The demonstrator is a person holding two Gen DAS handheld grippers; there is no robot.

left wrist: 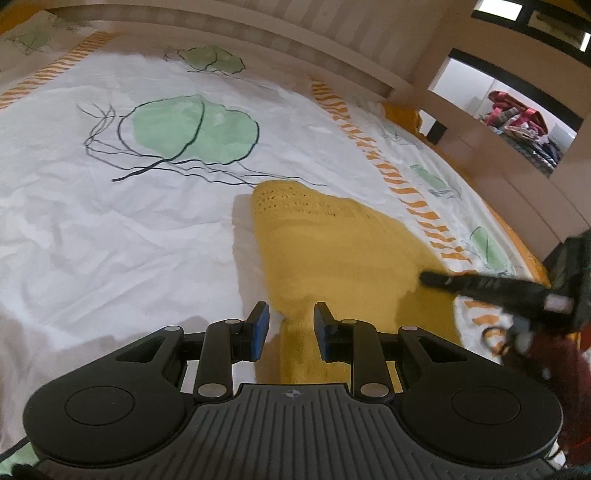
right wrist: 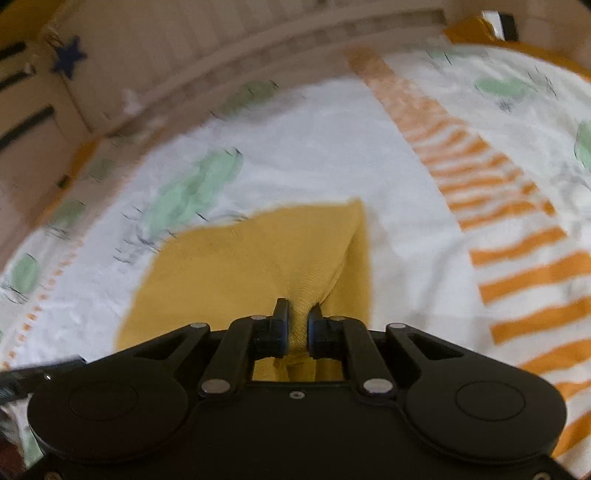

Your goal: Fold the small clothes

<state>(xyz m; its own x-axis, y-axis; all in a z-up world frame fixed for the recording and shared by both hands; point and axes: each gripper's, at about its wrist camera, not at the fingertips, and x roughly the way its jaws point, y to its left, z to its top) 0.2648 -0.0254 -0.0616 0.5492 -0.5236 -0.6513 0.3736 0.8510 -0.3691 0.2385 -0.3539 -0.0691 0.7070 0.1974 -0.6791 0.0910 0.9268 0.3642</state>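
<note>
Left gripper [left wrist: 291,325]: jaws spread, straddling a narrow bunched end of the yellow knit garment [left wrist: 332,243] without visibly pressing it; the cloth runs forward and away from the jaws across the bed sheet [left wrist: 110,229]. Right gripper [right wrist: 294,325]: jaws drawn close, pinching a gathered fold of the same garment, which rises to the pads and pulls into a ridge just ahead of them; in the left wrist view this gripper enters from the right, one dark finger reaching over the garment's right edge. Garment: mustard yellow, an openwork band of small holes at its far end, lying mostly flat on the bed directly ahead of both grippers, one corner peaked up in the right wrist view. Bed sheet: white, creased, printed with green leaf shapes, dark line drawing and an orange striped band [right wrist: 517,258] to the right of the right gripper. Beyond the bed: beige striped headboard [left wrist: 295,33], a blue star shape [right wrist: 68,55] on furniture far left of the right gripper, and piled coloured textiles [left wrist: 517,122] through an opening far right of the left gripper. Progress, as judged: early; the garment looks seized at one end, no finished fold is evident, and folding over, squaring and setting down appear to remain. Writing: none legible; only a small round crosshair mark [left wrist: 291,394] on the left gripper's body.
</note>
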